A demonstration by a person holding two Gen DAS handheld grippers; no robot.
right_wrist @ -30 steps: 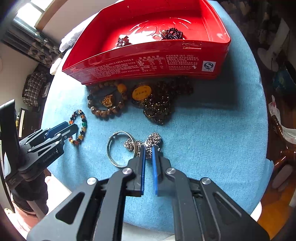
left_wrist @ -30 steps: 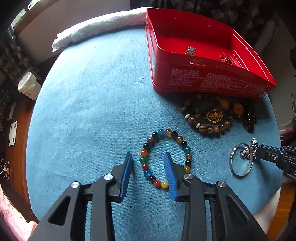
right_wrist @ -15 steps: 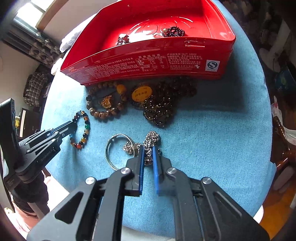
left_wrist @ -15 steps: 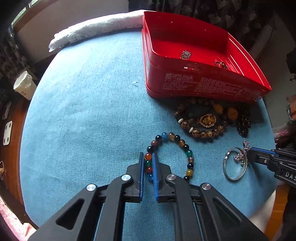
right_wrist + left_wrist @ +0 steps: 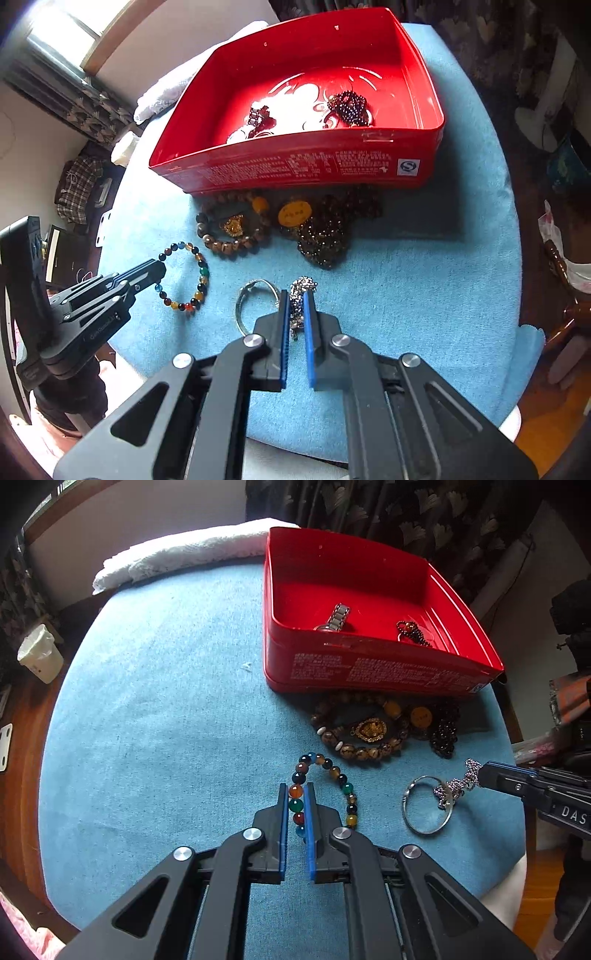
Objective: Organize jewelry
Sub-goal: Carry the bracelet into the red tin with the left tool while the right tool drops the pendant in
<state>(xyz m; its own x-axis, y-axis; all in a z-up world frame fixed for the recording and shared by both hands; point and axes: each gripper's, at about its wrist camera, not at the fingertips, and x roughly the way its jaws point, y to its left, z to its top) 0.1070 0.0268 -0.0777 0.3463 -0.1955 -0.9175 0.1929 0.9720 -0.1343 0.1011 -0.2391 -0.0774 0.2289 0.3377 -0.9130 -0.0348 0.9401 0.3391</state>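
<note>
Blue cloth (image 5: 155, 738), tin (image 5: 369, 672)-shadowed beads (image 5: 445, 731)

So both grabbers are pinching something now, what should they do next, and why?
Probably lift both pieces and carry them to the red tin. The left hand-held gripper is shut on the colourful bead bracelet, and the right hand-held gripper is shut on the silver chain with its ring. The tin is open and already holds some jewelry.

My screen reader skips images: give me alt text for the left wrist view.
The left hand-held gripper is shut on a multicoloured bead bracelet lying on a blue tablecloth; behind it stands an open red tin.
</note>
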